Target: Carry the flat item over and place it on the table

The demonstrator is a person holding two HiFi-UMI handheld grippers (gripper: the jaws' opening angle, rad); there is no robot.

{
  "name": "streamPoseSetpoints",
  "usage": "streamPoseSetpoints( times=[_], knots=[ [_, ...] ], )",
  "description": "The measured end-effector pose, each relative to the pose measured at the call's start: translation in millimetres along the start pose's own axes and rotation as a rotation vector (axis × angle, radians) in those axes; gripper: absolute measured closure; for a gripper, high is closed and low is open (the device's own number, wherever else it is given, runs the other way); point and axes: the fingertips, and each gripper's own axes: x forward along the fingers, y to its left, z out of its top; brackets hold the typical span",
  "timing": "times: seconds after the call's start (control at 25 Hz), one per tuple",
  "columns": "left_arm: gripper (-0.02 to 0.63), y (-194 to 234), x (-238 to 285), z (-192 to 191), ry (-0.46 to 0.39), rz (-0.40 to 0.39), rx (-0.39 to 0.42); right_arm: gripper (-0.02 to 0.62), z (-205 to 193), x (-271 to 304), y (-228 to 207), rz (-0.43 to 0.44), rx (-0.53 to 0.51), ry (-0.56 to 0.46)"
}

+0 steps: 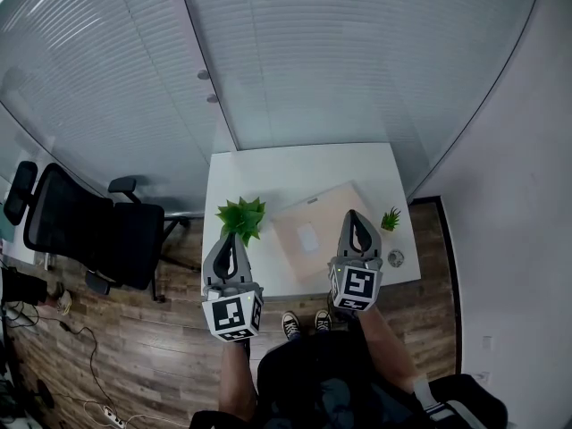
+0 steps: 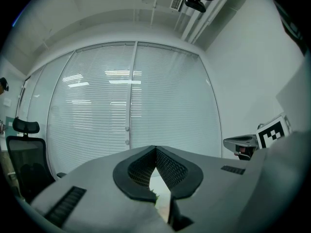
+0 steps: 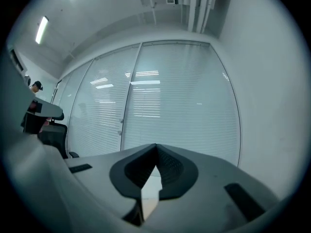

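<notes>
Tan flat cardboard parcel lies on white table, long axis slanting | right gripper at its right edge, nearer than left gripper | both pinched closed, empty

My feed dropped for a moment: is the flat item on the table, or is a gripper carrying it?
Done, it seems: the flat tan item lies on the white table between the large plant and the small plant. In hand: nothing; the left gripper and right gripper are both shut and empty, over the table's near edge. Left: apparently only backing away.
</notes>
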Motion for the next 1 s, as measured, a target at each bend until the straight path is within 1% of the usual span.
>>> streamPoseSetpoints(
  times=[0.44,1.0],
  knots=[
    [0.603,2,-2,-2,-0.003,0.006,-0.004,0.592,-1,0,5,0.020,0.014,0.008],
    [0.603,5,-3,2,-0.010,0.006,-0.007,0.592,3,0,11,0.035,0.006,0.007]
  ],
)
